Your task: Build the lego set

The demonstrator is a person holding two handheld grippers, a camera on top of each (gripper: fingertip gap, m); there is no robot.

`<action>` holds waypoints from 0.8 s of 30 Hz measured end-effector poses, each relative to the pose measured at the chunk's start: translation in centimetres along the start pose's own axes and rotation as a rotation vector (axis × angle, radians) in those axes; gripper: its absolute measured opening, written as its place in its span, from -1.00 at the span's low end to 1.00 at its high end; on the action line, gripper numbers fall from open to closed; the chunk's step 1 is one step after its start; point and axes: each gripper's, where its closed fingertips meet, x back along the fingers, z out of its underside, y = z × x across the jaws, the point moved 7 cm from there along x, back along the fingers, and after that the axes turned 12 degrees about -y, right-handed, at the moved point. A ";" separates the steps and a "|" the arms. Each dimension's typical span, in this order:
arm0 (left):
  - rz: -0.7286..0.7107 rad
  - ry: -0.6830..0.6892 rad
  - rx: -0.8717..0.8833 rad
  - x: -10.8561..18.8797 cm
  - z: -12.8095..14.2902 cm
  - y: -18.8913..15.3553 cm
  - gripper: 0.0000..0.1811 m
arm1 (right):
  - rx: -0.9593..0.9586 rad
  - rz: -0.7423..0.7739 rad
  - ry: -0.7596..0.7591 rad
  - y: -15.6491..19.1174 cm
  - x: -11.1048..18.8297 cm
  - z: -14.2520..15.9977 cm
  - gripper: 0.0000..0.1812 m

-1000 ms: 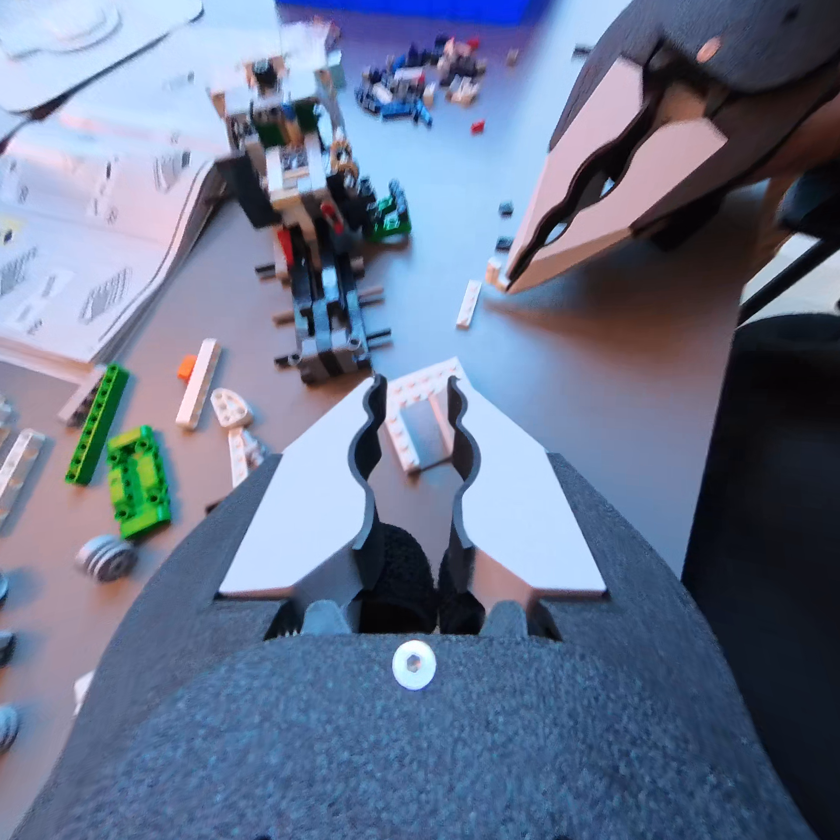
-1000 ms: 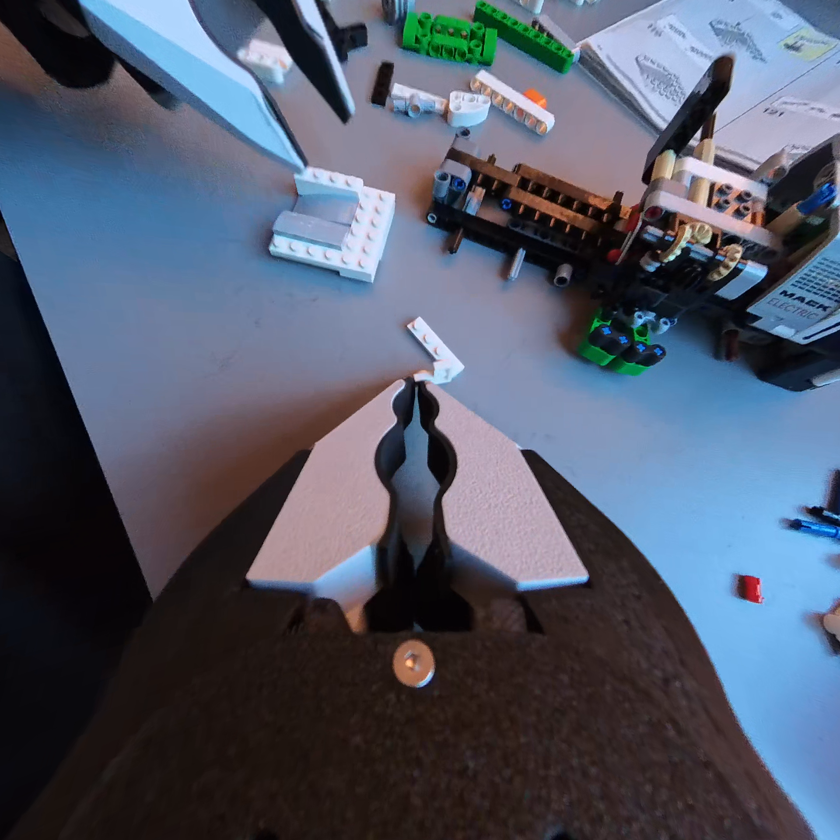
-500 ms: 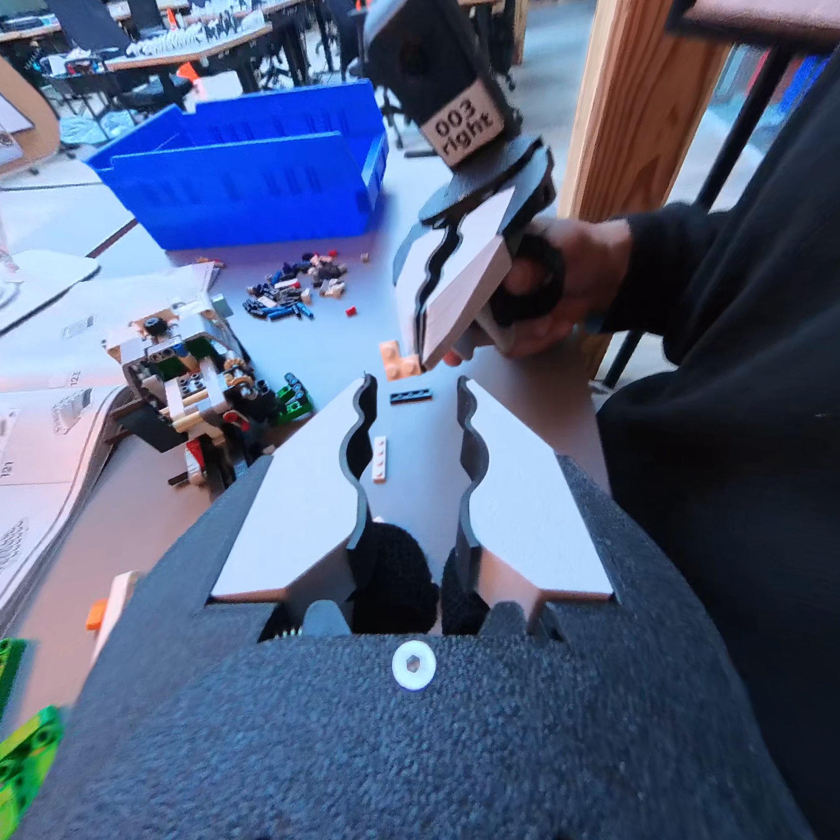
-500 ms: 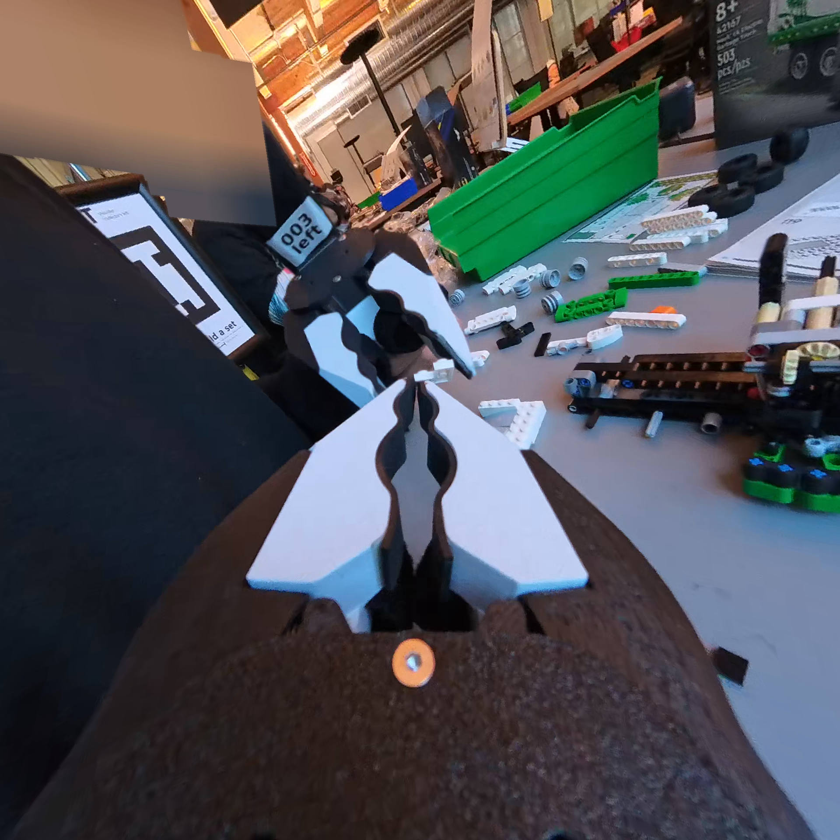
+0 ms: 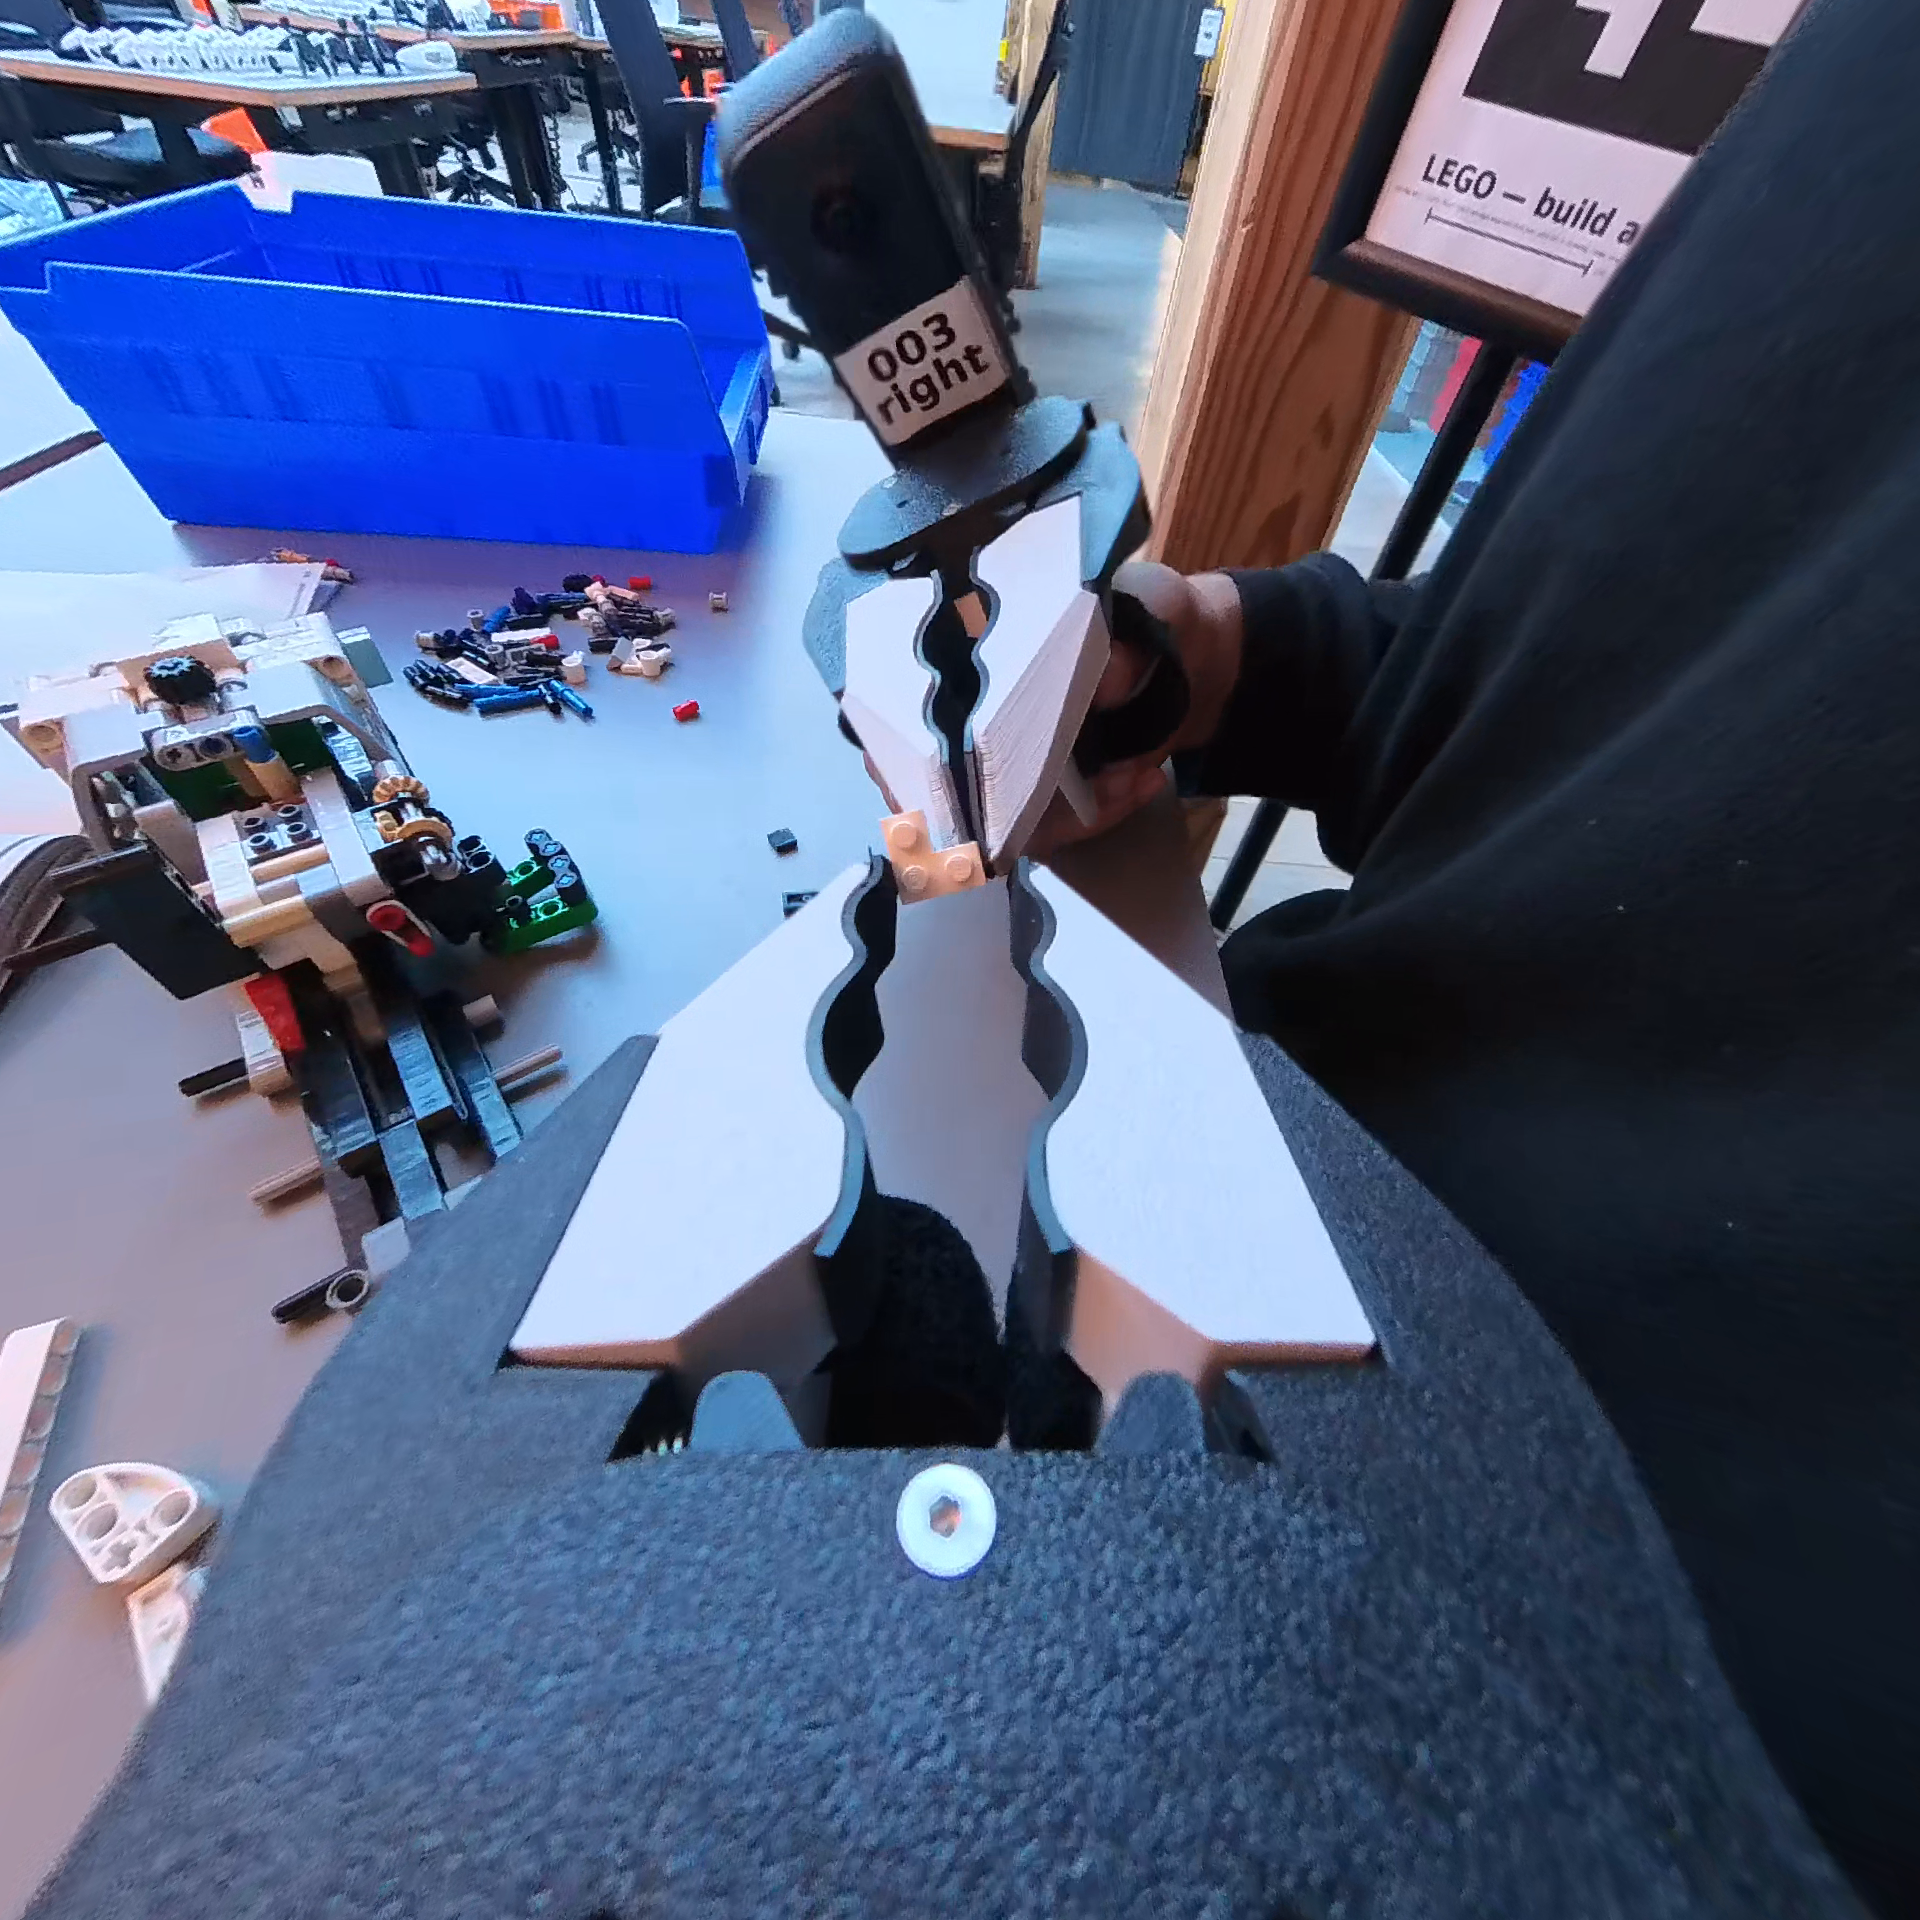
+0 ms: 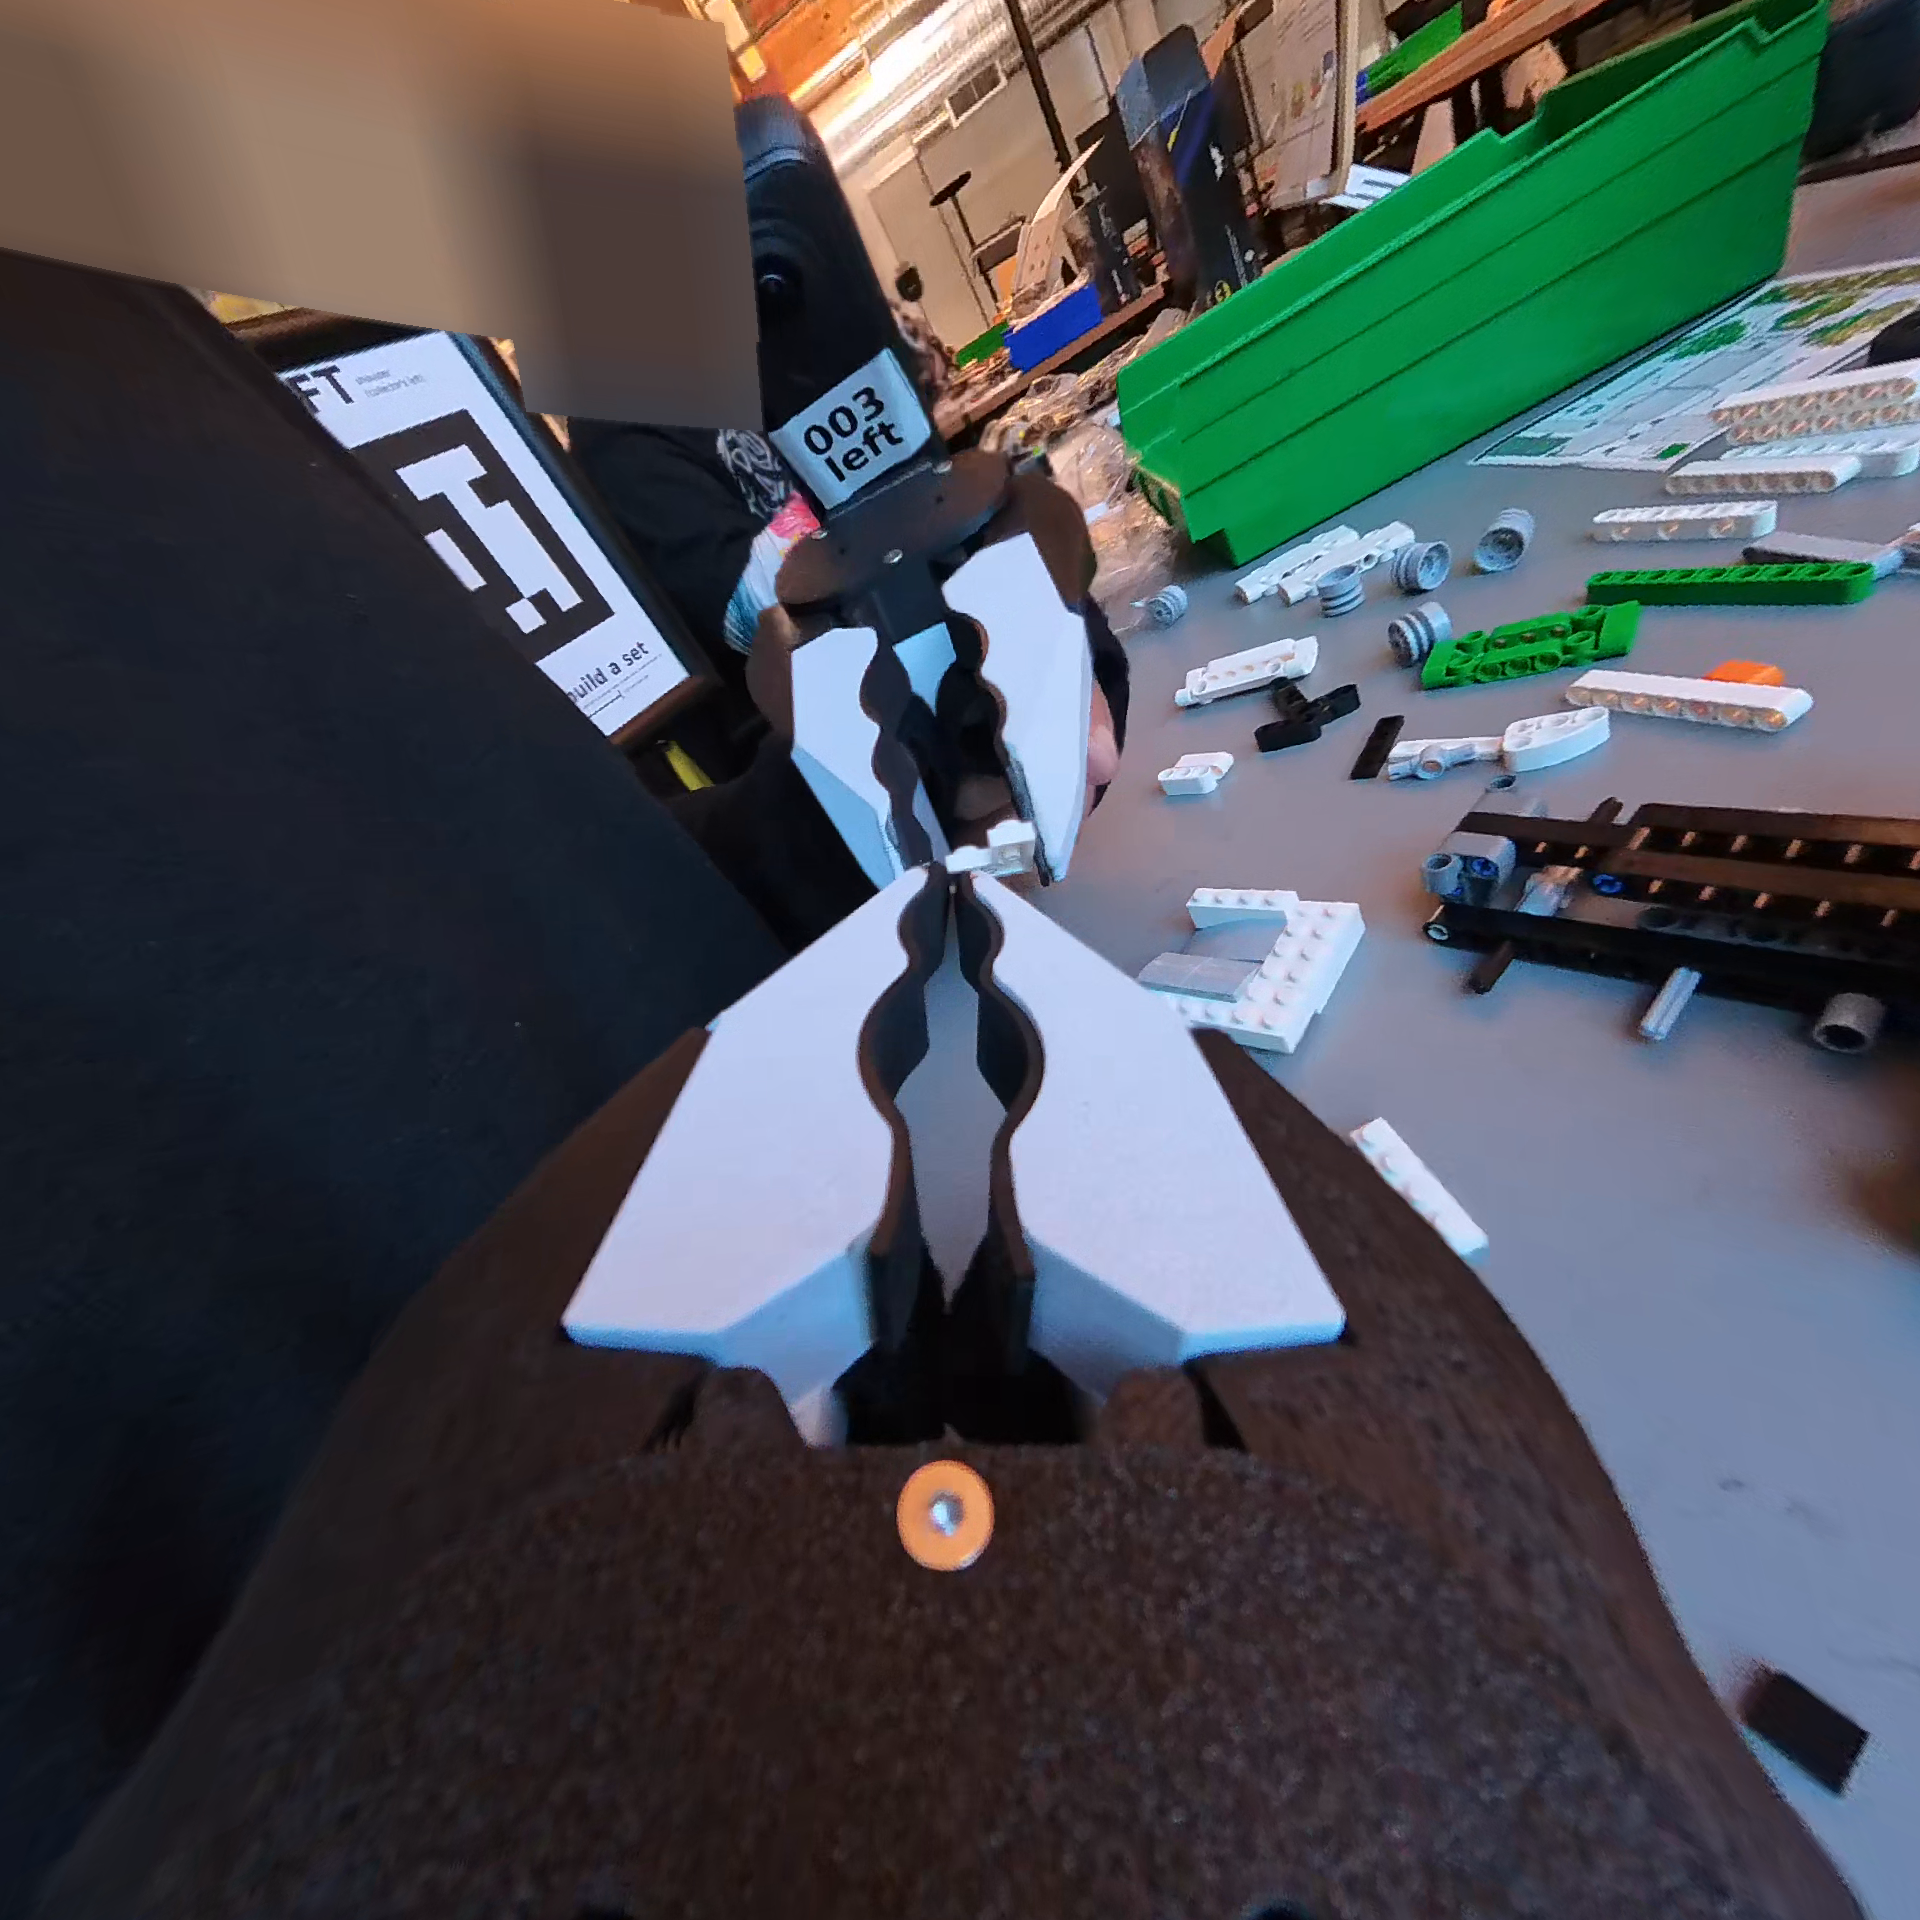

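My right gripper (image 6: 951,881) is shut on a small white L-shaped corner plate (image 6: 989,847) and holds it in the air above the table edge. In the left wrist view this gripper (image 5: 961,842) points down at me with the plate (image 5: 933,864) at its tips. My left gripper (image 5: 945,883) is open, and the plate sits right at its fingertips, between them. It shows opposite in the right wrist view (image 6: 977,862). The part-built truck model (image 5: 281,831) stands on the table to the left, and its black chassis (image 6: 1683,883) shows in the right wrist view.
A white plate assembly (image 6: 1268,966) and a white strip plate (image 6: 1418,1184) lie near the table edge. A blue bin (image 5: 416,353), a green bin (image 6: 1455,312), a pile of small parts (image 5: 540,655), loose beams (image 6: 1683,696), a wooden post (image 5: 1247,312) and a person's black sleeve (image 5: 1558,831) surround us. Left and right tips are no more than a few centimetres apart. The left tips stand about 15 centimetres off the part-built truck model (image 5: 281,831).
Both grippers have risen off the table and turned to face each other. The right one picked up the corner plate and carried it to the left gripper's open tips.
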 end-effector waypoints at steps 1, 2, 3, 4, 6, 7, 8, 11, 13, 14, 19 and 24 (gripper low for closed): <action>0.001 0.003 -0.007 0.1 0.0 -0.1 -0.78 | -0.023 -0.013 0.004 0.0 0.0 0.0 -1.00; 0.000 0.006 -0.013 0.1 0.0 -0.1 -0.78 | -0.047 -0.024 0.007 -0.1 -0.1 0.0 -0.99; 0.000 0.010 -0.020 0.2 0.0 -0.1 -0.79 | -0.066 -0.032 0.010 -0.2 -0.1 0.0 -0.99; 0.000 0.017 -0.029 0.2 0.1 -0.2 -0.83 | -0.081 -0.044 0.013 -0.2 0.0 0.0 -0.96; -0.006 0.031 -0.042 0.3 0.2 -0.2 -0.83 | -0.107 -0.043 0.028 -0.5 0.0 0.1 -0.94; -0.011 0.041 -0.048 0.3 0.3 -0.1 -0.83 | -0.114 -0.039 0.042 -0.6 0.0 0.2 -0.93; -0.016 0.053 -0.052 0.3 0.5 -0.1 -0.83 | -0.117 -0.034 0.055 -0.8 0.0 0.2 -0.94; -0.024 0.073 -0.054 0.2 0.9 0.1 -0.83 | -0.112 -0.015 0.096 -1.0 -0.1 0.5 -0.94; -0.029 0.086 -0.058 0.3 1.1 0.3 -0.83 | -0.122 -0.002 0.115 -1.3 -0.1 0.7 -0.93; -0.034 0.100 -0.062 0.3 1.3 0.4 -0.83 | -0.128 0.004 0.120 -1.5 -0.1 0.8 -0.93; -0.074 0.214 -0.148 0.5 2.0 0.9 -0.83 | -0.202 0.092 0.123 -2.8 0.0 0.7 -0.90; -0.120 0.416 -0.338 0.6 3.0 1.0 -0.83 | -0.368 0.134 0.157 -4.0 -0.2 0.6 -0.90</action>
